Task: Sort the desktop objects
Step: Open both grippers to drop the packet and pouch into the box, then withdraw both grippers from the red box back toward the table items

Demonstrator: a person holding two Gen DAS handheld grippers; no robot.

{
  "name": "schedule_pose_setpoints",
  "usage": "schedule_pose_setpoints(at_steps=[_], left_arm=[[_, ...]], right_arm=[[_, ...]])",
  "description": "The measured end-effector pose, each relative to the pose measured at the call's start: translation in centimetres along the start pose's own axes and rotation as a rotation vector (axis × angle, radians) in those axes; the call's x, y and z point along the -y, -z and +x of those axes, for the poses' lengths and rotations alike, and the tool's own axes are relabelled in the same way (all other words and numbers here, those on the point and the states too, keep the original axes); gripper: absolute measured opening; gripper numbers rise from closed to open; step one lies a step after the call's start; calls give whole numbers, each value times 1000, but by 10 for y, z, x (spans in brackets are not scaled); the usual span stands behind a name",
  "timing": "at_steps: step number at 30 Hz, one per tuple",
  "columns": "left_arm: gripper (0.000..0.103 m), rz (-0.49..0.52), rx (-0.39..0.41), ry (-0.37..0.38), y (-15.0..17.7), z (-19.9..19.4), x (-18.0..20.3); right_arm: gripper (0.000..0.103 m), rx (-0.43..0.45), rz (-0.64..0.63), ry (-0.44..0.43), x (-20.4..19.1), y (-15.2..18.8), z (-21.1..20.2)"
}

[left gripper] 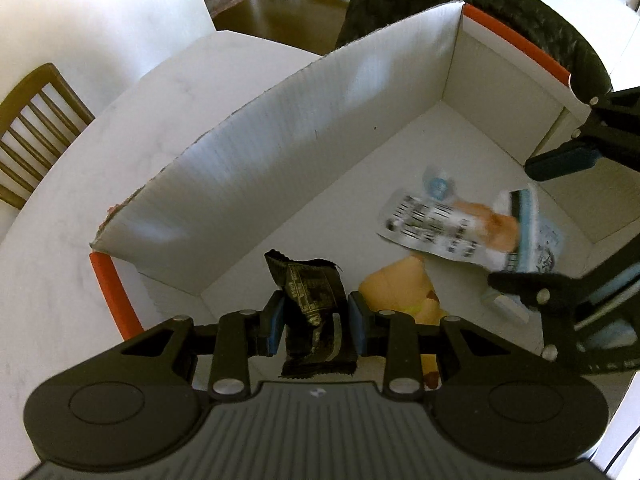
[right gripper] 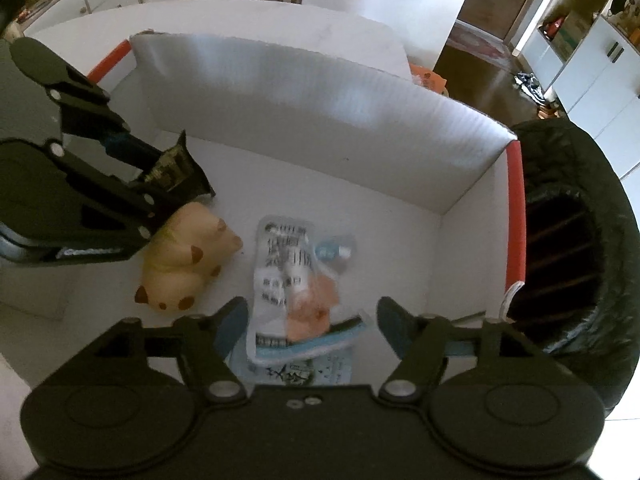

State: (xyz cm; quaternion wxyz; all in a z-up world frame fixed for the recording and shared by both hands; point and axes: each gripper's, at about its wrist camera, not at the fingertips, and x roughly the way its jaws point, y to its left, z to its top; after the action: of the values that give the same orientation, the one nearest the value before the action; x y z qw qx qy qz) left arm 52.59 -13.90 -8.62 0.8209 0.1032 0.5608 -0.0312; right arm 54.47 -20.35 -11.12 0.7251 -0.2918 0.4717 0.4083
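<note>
A white cardboard box (left gripper: 320,128) with orange edge strips stands on the white table; it also shows in the right wrist view (right gripper: 304,120). My left gripper (left gripper: 316,322) is shut on a black snack packet (left gripper: 312,300) and holds it over the box's near end. In the right wrist view the left gripper (right gripper: 160,176) and the packet (right gripper: 180,164) are at the left. My right gripper (right gripper: 308,328) is open over the box. A blurred white and light-blue package (right gripper: 292,292) is between and below its fingers, apparently loose; the left wrist view shows it too (left gripper: 468,228). A tan plush toy (right gripper: 188,264) lies on the box floor.
A black-lined bin (right gripper: 576,240) stands just right of the box. A wooden chair (left gripper: 36,120) is at the table's far left edge. The table surface (left gripper: 100,160) extends left of the box. Cabinets and shoes are on the floor beyond.
</note>
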Motion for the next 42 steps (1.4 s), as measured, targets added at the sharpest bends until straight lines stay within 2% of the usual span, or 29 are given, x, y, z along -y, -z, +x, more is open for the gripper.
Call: schedule_pose_setpoints(at_steps=[1, 3, 6, 8, 26, 31, 42], left_arm=[[33, 0, 9, -1, 1, -2, 0], [43, 4, 23, 6, 2, -5, -1], [53, 8, 40, 21, 4, -11, 0], [56, 13, 53, 18, 6, -16, 1], [56, -37, 158, 92, 23, -59, 2], [56, -43, 184, 106, 34, -76, 1], [56, -100, 235, 128, 63, -107, -6]], right_arm=[[79, 5, 0, -6, 0, 0, -2], [79, 14, 2, -15, 1, 4, -6], [86, 29, 5, -18, 2, 5, -12], [86, 44, 13, -27, 2, 9, -17], [91, 174, 108, -99, 7, 22, -66], [92, 210, 187, -114, 10, 29, -78], [93, 284, 245, -72, -2, 41, -107]])
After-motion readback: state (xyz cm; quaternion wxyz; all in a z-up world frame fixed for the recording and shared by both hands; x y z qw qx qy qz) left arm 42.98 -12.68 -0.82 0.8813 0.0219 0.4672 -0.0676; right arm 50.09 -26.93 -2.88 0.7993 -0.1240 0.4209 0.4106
